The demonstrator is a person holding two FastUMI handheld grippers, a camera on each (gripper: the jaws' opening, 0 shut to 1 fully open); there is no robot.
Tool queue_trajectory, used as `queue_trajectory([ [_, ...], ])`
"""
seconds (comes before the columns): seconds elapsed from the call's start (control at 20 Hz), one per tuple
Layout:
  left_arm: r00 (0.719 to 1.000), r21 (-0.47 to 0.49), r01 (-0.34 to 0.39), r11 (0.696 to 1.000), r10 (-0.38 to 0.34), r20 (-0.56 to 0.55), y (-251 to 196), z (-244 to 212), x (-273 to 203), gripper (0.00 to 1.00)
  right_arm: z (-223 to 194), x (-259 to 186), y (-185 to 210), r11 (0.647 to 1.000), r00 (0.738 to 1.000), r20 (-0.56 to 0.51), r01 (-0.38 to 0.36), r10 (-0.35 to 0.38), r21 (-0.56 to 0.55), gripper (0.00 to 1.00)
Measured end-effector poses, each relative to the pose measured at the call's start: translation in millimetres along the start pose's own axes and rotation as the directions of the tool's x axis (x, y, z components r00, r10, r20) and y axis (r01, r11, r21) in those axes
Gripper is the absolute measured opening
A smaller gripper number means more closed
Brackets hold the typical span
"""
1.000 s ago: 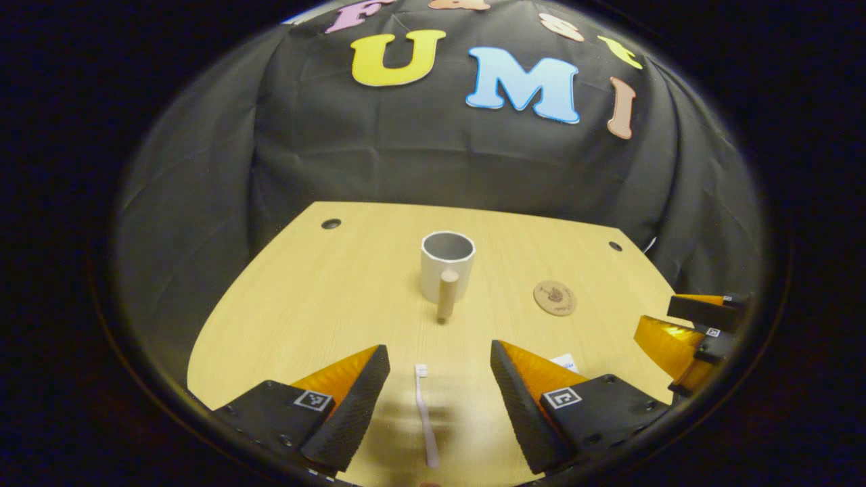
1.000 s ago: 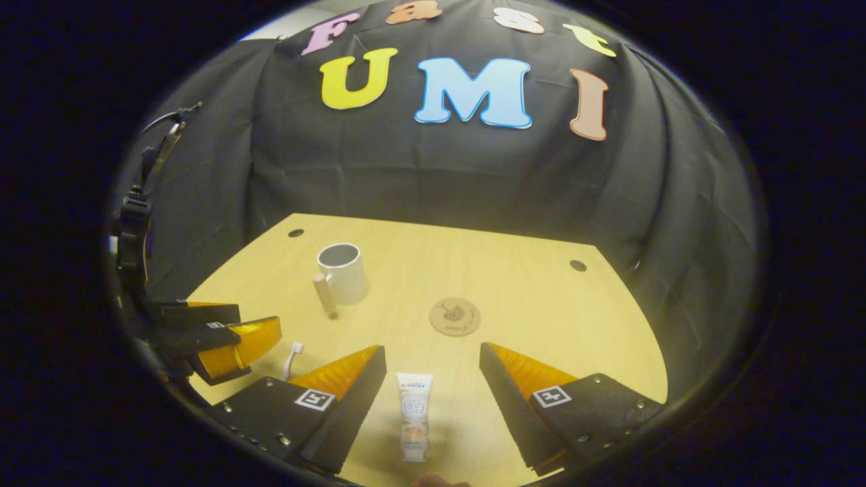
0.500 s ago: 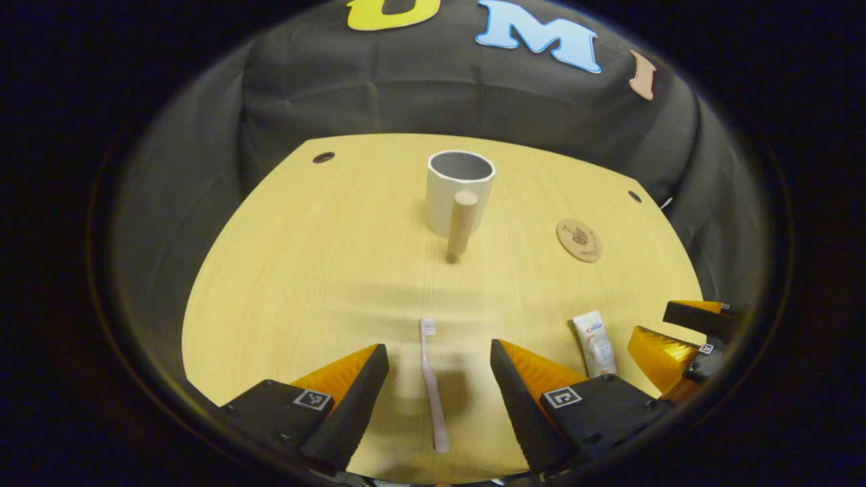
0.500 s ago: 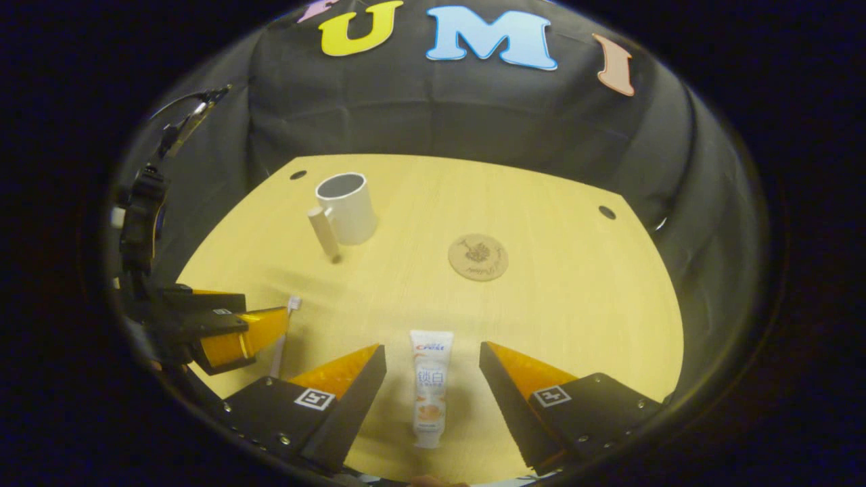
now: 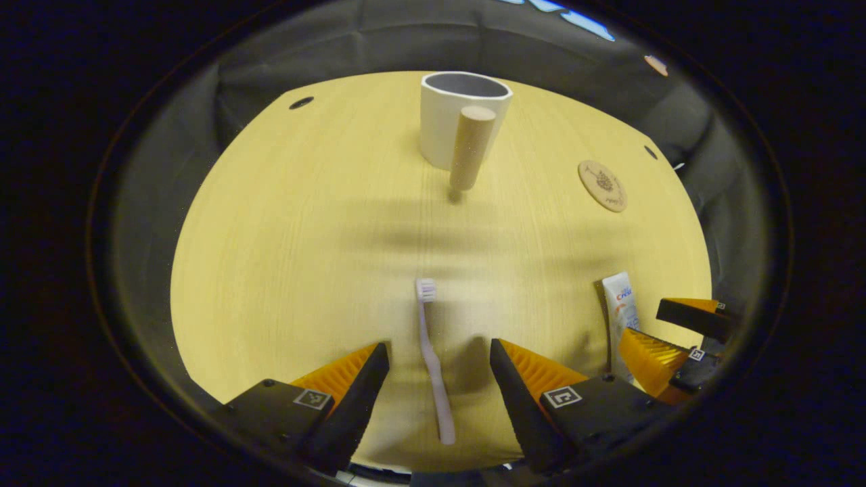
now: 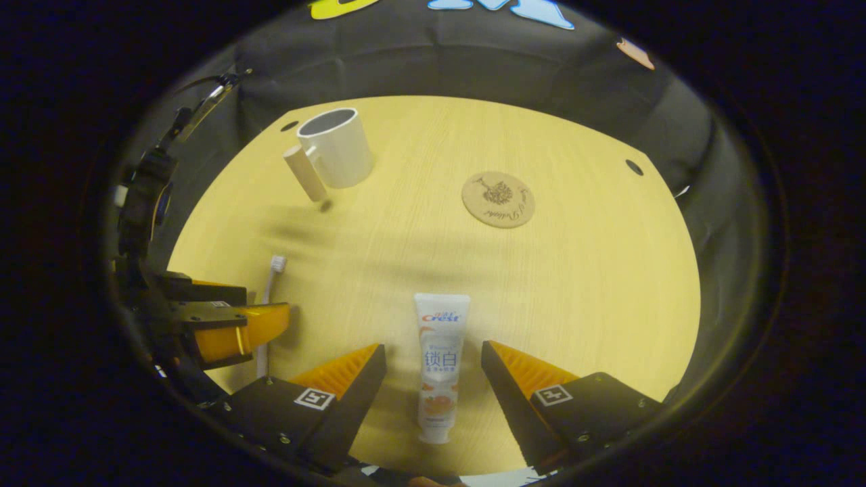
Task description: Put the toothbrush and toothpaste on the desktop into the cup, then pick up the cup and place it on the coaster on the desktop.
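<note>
I'm at the pickup step: both grippers spread wide, left gripper (image 5: 440, 368) straddling the toothbrush (image 5: 431, 365), right gripper (image 6: 434, 368) straddling the toothpaste (image 6: 438, 365); next I lower, pinch, then carry toward the cup (image 5: 454, 115) at twelve o'clock.

A white plastic toothpaste tube (image 6: 441, 365) lying on the desktop carries a printed brand logo above larger characters. A round brown wooden coaster (image 6: 498, 199) bears an engraved motif and a curved line of script, too small to make out.
</note>
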State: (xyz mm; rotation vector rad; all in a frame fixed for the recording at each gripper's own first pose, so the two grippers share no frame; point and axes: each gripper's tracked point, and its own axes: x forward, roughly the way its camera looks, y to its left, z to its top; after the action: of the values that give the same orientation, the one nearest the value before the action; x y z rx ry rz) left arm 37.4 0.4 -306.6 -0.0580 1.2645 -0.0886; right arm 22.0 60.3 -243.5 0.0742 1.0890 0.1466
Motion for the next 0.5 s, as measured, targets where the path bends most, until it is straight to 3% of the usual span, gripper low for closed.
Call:
queue_trajectory([
  [0.5, 0.992, -0.005, -0.035, 0.999, 0.034, -0.118, 3, -20, 6, 1.00, -23, 23, 6, 1.000, 0.983, -0.183, -0.012, 0.014, 0.008, 0.92],
])
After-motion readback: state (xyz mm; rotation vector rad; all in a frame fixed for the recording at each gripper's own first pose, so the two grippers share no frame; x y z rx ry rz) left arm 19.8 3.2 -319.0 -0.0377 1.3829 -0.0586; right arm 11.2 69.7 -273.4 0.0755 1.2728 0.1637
